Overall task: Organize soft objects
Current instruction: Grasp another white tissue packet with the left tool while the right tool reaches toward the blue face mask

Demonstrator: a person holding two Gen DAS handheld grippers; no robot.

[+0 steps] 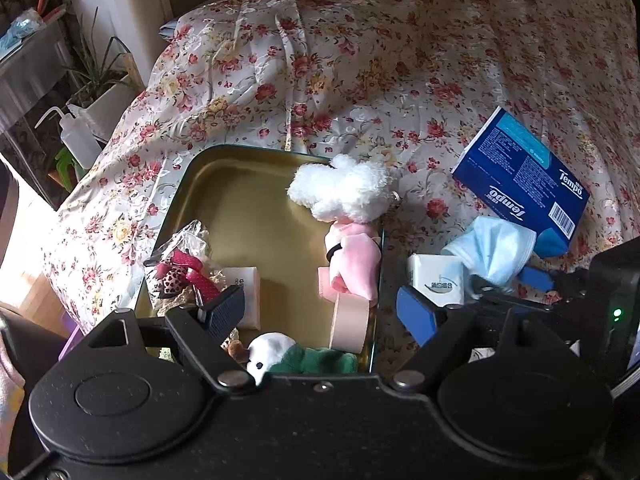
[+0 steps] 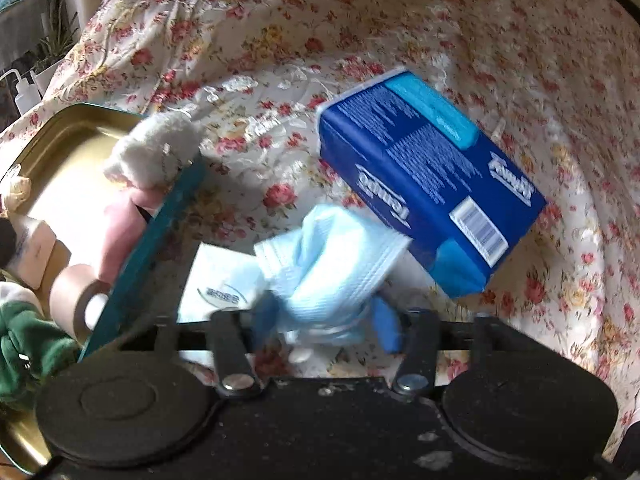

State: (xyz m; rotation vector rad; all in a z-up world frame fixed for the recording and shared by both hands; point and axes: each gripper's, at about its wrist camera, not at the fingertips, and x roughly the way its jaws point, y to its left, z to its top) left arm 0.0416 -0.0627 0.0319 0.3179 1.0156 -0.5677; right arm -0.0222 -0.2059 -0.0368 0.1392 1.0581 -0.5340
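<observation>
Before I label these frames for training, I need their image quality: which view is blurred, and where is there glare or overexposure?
Right wrist view: motion blur smears the crumpled light-blue face mask, held in the right gripper, and the white fluffy plush doll; the gold metal tin's floor is blown out by sunlight. Left wrist view: sharp, though the far left edge is overexposed; both views bend at the rims.

The blue tissue pack [image 1: 520, 184] reads "Tempo" twice, beside a barcode; the small white packet's [image 1: 436, 280] print is illegible.

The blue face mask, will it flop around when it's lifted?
Probably yes. The face mask is thin pleated cloth, already crumpled between the right tongs, so it should droop and fold. It looks very light, and likely won't slip.
</observation>
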